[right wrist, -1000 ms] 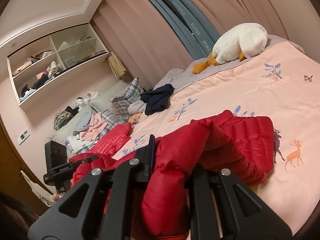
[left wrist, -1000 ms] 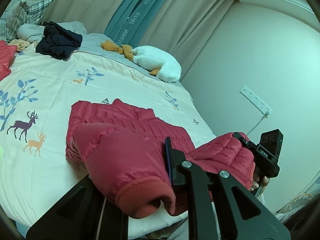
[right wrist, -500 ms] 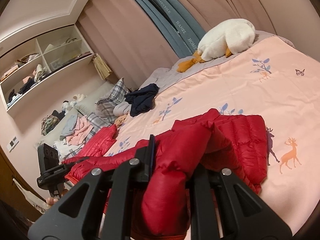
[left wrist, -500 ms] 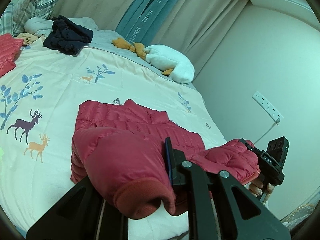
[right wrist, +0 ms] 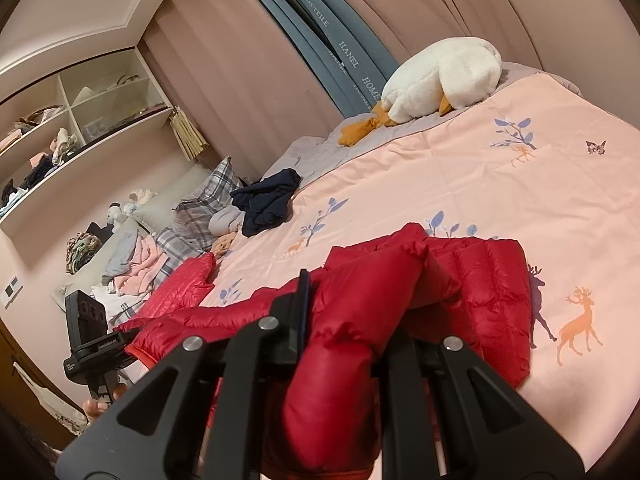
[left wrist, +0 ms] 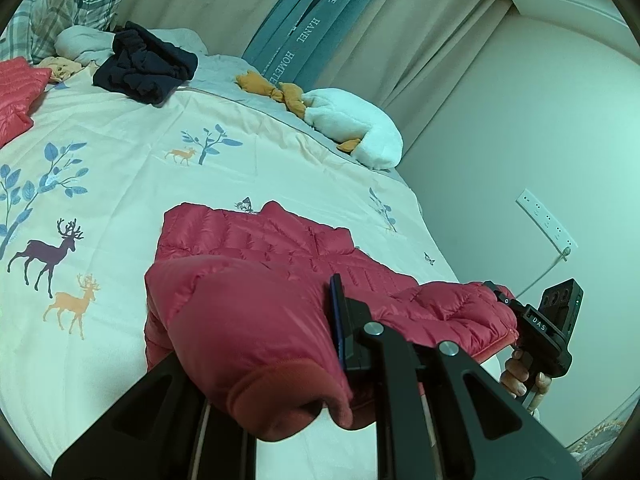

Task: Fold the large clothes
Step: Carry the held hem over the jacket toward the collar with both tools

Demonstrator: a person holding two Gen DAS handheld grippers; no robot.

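A red quilted puffer jacket (left wrist: pixel 280 248) lies partly folded on the deer-print bed cover (left wrist: pixel 120 168). Its near edge hangs lifted between my two grippers. My left gripper (left wrist: pixel 256 328) is shut on a sleeve with a ribbed cuff (left wrist: pixel 280 396), and the cloth hides its left finger. To the right, my right gripper (left wrist: pixel 500 294), held by a hand (left wrist: pixel 516 376), is shut on the jacket's other end. In the right wrist view the right gripper (right wrist: pixel 352 320) pinches a thick red fold of the jacket (right wrist: pixel 480 272). The left gripper (right wrist: pixel 132 334) grips the jacket edge at far left.
A white plush goose (left wrist: pixel 356 128) lies at the far edge of the bed. A dark navy garment (left wrist: pixel 148 68), plaid pillows (left wrist: pixel 72 8) and another red jacket (left wrist: pixel 16 96) sit toward the head. Wall shelves (right wrist: pixel 60 132) are beyond. A wall socket (left wrist: pixel 548 224) is at right.
Both grippers have moved forward over the bed and a little lower, carrying the jacket's near edge with them. Neither grip has altered.
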